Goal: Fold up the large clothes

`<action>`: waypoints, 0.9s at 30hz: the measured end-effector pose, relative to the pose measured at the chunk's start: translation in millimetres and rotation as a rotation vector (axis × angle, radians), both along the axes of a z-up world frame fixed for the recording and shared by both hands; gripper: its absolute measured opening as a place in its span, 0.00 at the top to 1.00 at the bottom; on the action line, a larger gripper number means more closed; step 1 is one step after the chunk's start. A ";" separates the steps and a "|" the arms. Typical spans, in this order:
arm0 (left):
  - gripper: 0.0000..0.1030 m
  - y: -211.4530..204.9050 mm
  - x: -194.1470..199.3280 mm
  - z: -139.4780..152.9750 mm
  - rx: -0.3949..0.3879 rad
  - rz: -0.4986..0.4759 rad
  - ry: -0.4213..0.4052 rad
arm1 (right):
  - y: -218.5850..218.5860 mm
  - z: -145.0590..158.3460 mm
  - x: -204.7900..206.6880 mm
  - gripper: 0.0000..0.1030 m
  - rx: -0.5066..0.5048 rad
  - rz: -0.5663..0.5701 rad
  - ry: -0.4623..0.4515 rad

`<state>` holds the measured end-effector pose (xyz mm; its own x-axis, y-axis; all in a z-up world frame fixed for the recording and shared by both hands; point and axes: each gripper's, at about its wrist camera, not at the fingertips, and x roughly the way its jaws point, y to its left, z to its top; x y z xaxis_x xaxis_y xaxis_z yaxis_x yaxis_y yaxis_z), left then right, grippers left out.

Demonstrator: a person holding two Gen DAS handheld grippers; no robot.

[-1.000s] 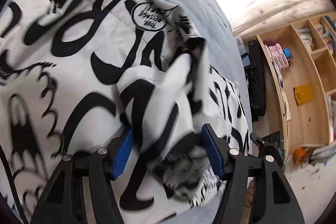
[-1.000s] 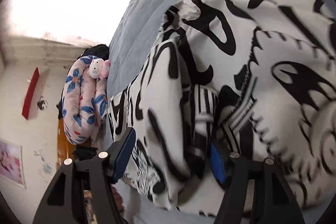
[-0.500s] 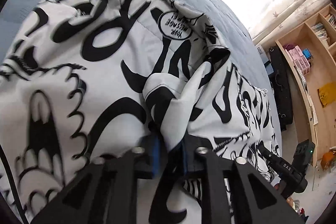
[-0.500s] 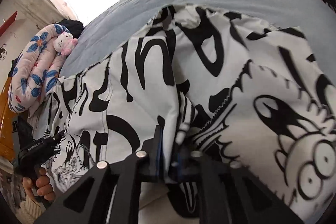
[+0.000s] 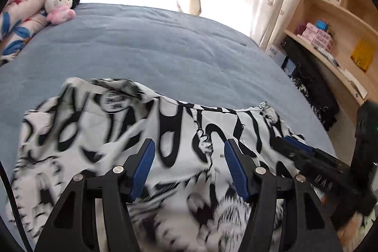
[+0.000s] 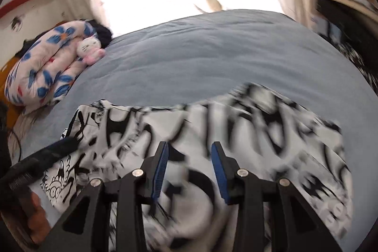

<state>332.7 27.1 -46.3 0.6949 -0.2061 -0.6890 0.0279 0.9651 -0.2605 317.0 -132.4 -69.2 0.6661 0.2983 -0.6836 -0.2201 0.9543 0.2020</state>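
The black-and-white printed garment (image 5: pixel 179 134) is spread in a low, roughly folded band across the near part of the grey-blue bedcover (image 5: pixel 151 46), its far edge lying straight from left to right. The left gripper (image 5: pixel 189 165) is held above it with the jaws apart, having just opened, and no cloth is caught between the blue pads (image 5: pixel 143 168); the right gripper (image 6: pixel 189 168) is likewise released above the cloth, its jaws also just opened though less widely. The step in hand is judged to be the release after a fold, so the next grasp is best taken at two matching points on the near hem, with the fold carried evenly so the edges meet and no crease is trapped. The garment's near edge is cut off beneath the grippers, and the print is blurred in both views, most in the right one. Whether the layers lie flat underneath cannot be told. A plush toy (image 5: pixel 59 7) and a flowered quilt (image 6: pixel 42 70) are left at the far left, well apart.
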 end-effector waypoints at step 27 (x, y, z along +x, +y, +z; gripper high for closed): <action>0.50 37.8 -36.7 -11.7 0.084 0.137 0.139 | -81.0 -10.1 -26.5 0.69 0.043 -0.190 0.115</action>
<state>296.0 64.9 -58.0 0.6099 -0.0538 -0.7907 -0.1357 0.9759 -0.1711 290.6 -213.4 -79.4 0.6313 0.2051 -0.7479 -0.0102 0.9665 0.2565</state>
